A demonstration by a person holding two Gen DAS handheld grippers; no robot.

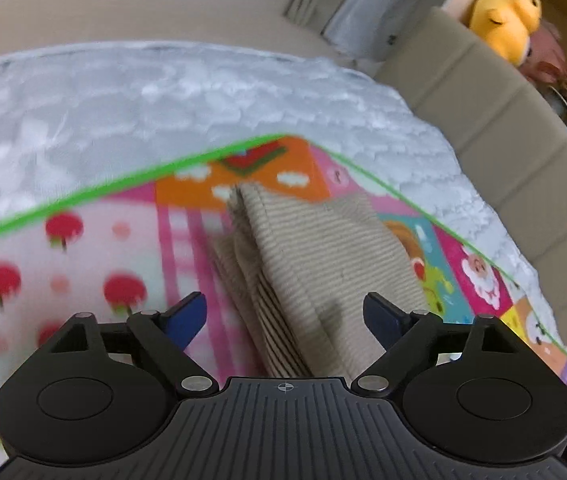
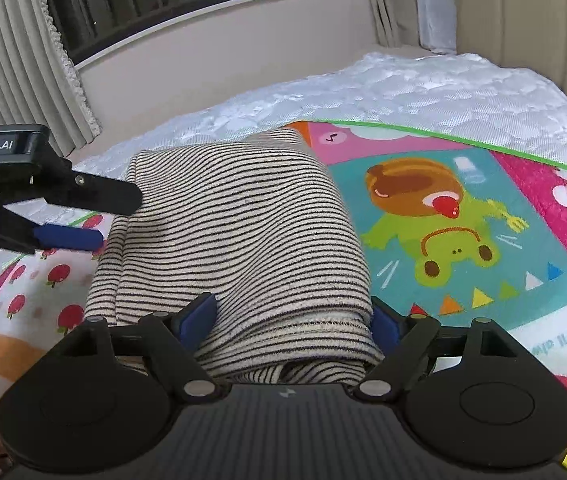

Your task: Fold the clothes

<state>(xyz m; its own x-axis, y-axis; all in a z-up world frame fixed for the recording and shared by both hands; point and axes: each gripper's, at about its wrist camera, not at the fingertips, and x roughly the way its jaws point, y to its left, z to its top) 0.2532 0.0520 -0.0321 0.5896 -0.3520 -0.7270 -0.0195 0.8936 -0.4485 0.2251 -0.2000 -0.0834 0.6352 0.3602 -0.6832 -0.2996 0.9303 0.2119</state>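
A beige garment with thin black stripes (image 2: 239, 236) lies folded in a thick stack on a colourful cartoon play mat (image 2: 463, 216). In the left wrist view the garment (image 1: 315, 264) looks blurred and reaches between the fingers. My left gripper (image 1: 285, 316) is open, its blue pads either side of the fabric's near edge. It also shows in the right wrist view (image 2: 83, 216) at the garment's left side. My right gripper (image 2: 297, 322) is open, its jaws straddling the folded near edge of the garment.
The mat lies on a white quilted mattress (image 2: 403, 88). A beige padded headboard (image 1: 503, 128) is to the right, with a yellow plush toy (image 1: 507, 16) in a cardboard box behind it. Curtains (image 2: 11, 56) and a window are beyond the bed.
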